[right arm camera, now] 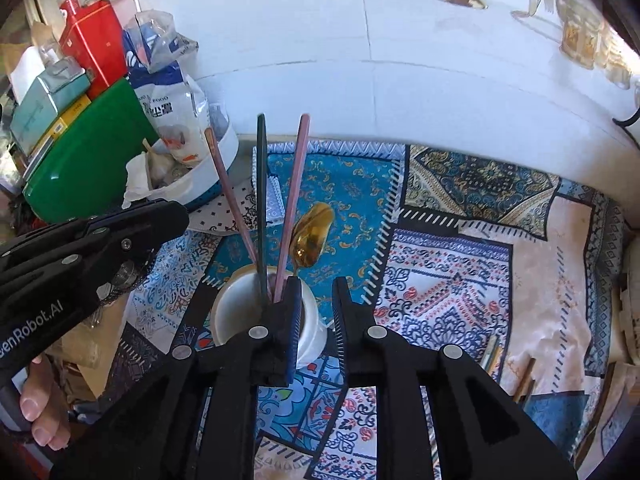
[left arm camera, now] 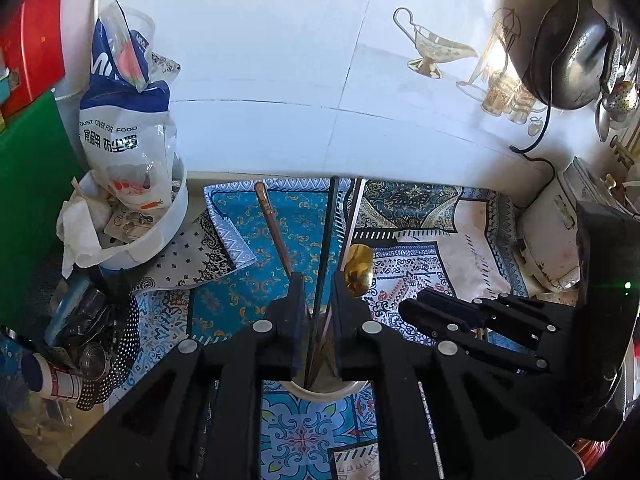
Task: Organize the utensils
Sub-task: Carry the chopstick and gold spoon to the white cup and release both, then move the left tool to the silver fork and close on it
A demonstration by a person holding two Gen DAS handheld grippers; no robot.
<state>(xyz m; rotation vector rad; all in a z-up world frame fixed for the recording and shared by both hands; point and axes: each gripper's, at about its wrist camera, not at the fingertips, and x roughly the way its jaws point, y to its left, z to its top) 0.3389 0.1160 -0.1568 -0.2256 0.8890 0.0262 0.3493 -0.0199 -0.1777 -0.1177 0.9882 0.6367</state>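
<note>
Looks mostly done to me: the white cup on the patterned cloth already holds two pink chopsticks, a dark one and a gold spoon. The left gripper has its jaws nearly together around the dark chopstick above the cup, though whether they actually pinch it, I can't tell. The right gripper sits by the cup, jaws apart and empty, and a few utensils lie on the cloth off to the right, so those probably go next.

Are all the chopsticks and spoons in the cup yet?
Not all. The white cup already holds the dark chopstick, two pink chopsticks and the gold spoon. The left tool looks closed around the dark chopstick; the right tool is open and empty. A few utensils remain on the patterned cloth.
</note>
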